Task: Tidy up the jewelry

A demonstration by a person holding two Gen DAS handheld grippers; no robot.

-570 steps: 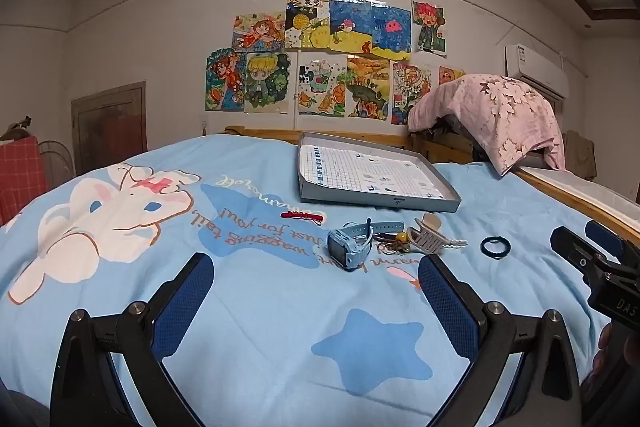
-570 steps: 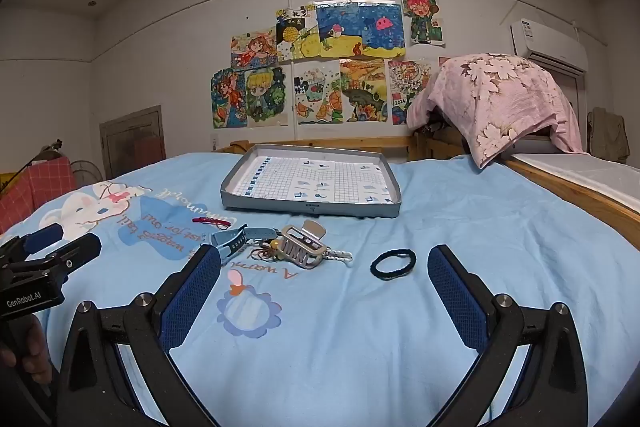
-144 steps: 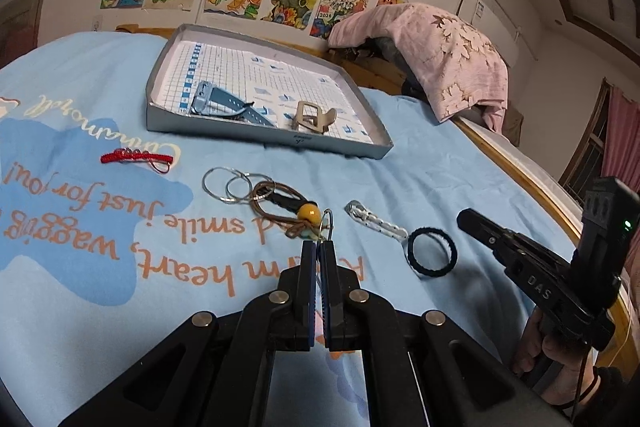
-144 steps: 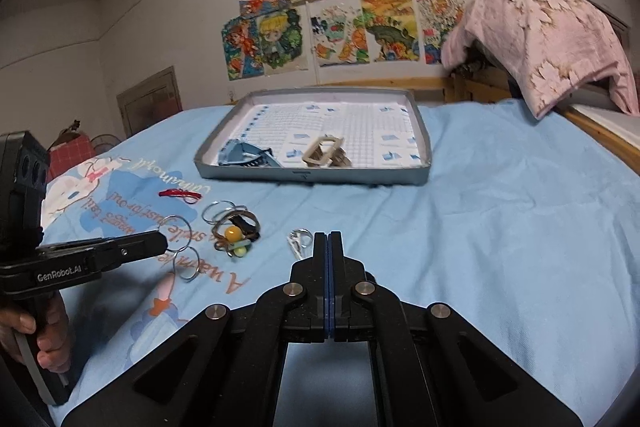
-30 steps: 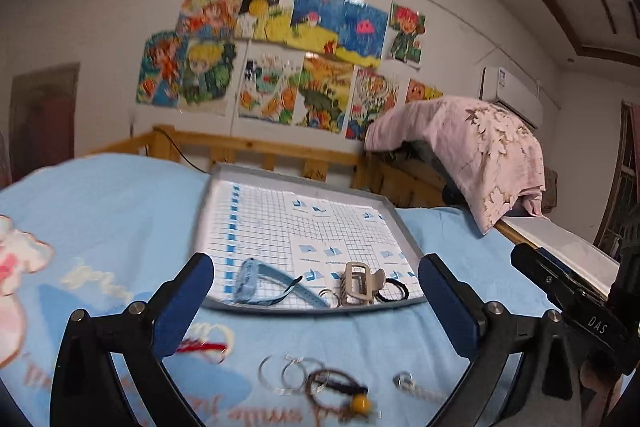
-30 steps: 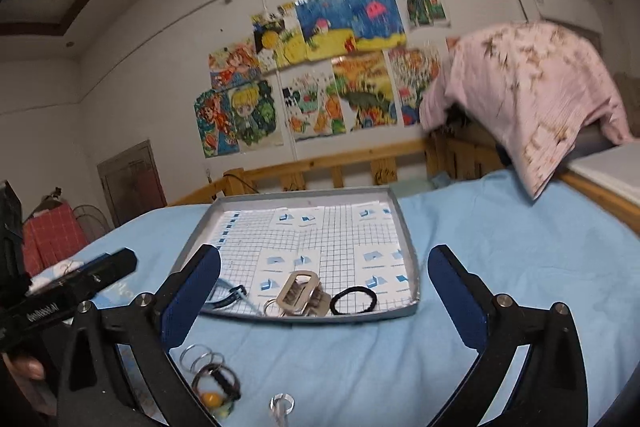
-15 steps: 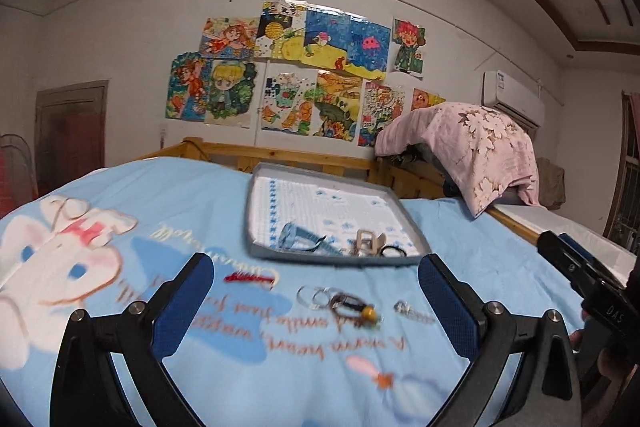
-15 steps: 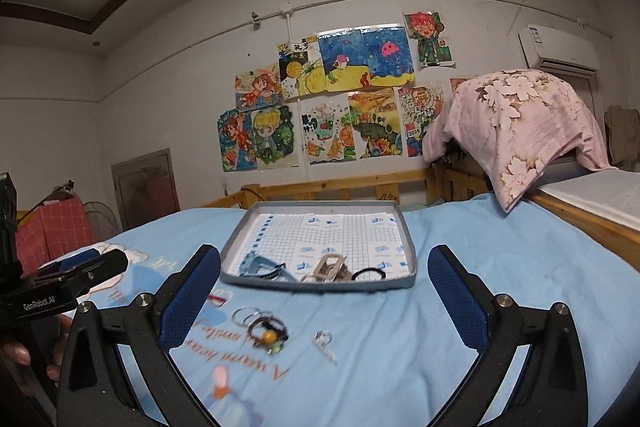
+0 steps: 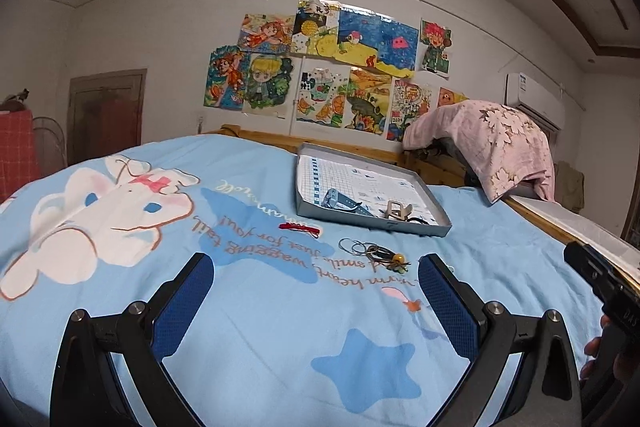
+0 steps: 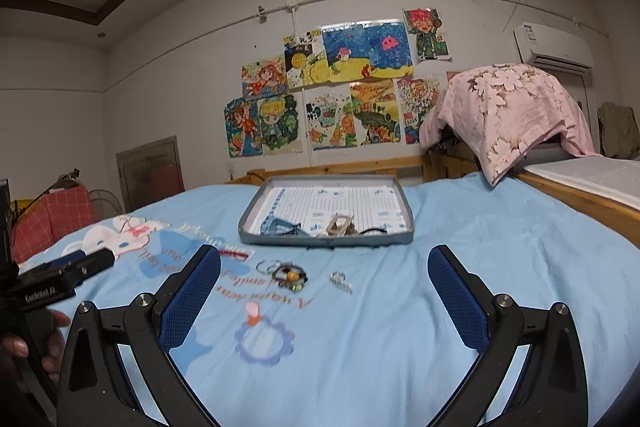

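Note:
A grey tray sits on the blue bed cover. It holds a blue watch, a beige hair claw and a black hair tie. In front of the tray lie a red string, silver rings, a brown cord with a yellow bead and a small silver chain. My left gripper and right gripper are both open and empty, held back from these things.
A pink flowered cloth drapes over something at the bed's far right. A wooden rail runs along the right side. A red checked cloth stands far left. Drawings hang on the wall.
Both grippers have drawn back from the tray, so the tray and loose pieces look smaller and farther. Both stay open. Nothing on the bed has moved.

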